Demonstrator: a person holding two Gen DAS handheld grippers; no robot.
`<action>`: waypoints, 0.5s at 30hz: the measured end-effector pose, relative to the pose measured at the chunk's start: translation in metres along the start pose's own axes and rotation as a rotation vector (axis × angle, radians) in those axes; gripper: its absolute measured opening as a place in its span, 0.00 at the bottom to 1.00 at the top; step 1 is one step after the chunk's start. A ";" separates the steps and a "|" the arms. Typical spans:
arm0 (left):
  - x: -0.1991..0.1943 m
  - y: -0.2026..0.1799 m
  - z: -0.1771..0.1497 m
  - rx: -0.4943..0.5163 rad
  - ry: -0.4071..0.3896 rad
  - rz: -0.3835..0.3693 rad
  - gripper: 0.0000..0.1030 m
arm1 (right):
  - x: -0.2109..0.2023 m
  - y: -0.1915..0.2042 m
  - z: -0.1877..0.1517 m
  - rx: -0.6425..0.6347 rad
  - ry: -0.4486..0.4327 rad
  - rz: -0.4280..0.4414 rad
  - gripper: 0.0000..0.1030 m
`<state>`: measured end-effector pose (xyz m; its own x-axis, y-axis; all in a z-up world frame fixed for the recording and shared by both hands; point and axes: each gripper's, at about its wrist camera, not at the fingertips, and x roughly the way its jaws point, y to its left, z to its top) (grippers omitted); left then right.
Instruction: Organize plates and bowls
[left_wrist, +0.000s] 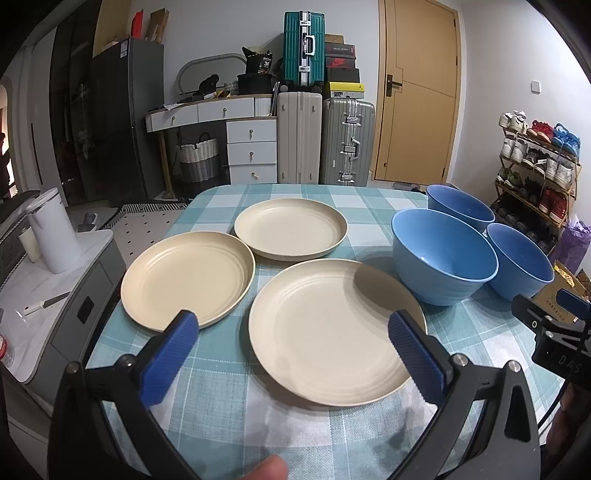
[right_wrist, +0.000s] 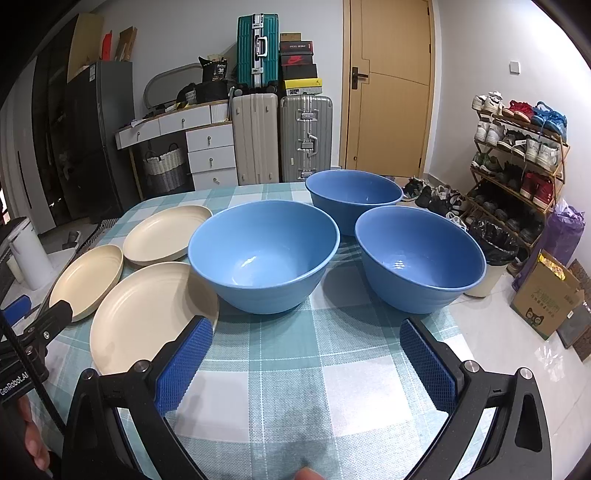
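Plates and bowls unstacked; both tongs wide, empty.
Left tongs (left_wrist: 291, 339) should pinch the nearest plate (left_wrist: 332, 328) by its rim; right tongs (right_wrist: 306, 350) likewise the nearest bowl (right_wrist: 264, 254).

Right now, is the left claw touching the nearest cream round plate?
Apart. The left wrist view shows the left claw open above the nearest cream round plate, gripping nothing; its blue pads hover over the rim.

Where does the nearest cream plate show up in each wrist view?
Left wrist: nearest cream plate at lower centre, between the left tool's pads.
Right wrist: same plate at lower left, beside the front blue bowl.
Shared landmark: teal suitcase.
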<state>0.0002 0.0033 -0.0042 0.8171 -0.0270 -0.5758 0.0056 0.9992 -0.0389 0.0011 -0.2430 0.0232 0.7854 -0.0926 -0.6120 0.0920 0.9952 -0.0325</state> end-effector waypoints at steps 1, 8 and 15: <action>0.000 0.000 0.000 0.000 0.000 0.000 1.00 | 0.001 0.000 0.000 0.002 0.003 0.002 1.00; -0.001 0.000 0.000 0.000 -0.003 -0.004 1.00 | 0.001 -0.001 0.000 0.005 0.004 0.008 1.00; -0.001 0.000 0.000 0.000 -0.004 -0.003 1.00 | 0.000 -0.001 -0.001 0.002 -0.001 0.000 1.00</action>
<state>-0.0010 0.0037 -0.0034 0.8192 -0.0297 -0.5727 0.0082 0.9992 -0.0401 0.0008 -0.2436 0.0224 0.7859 -0.0925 -0.6114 0.0930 0.9952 -0.0311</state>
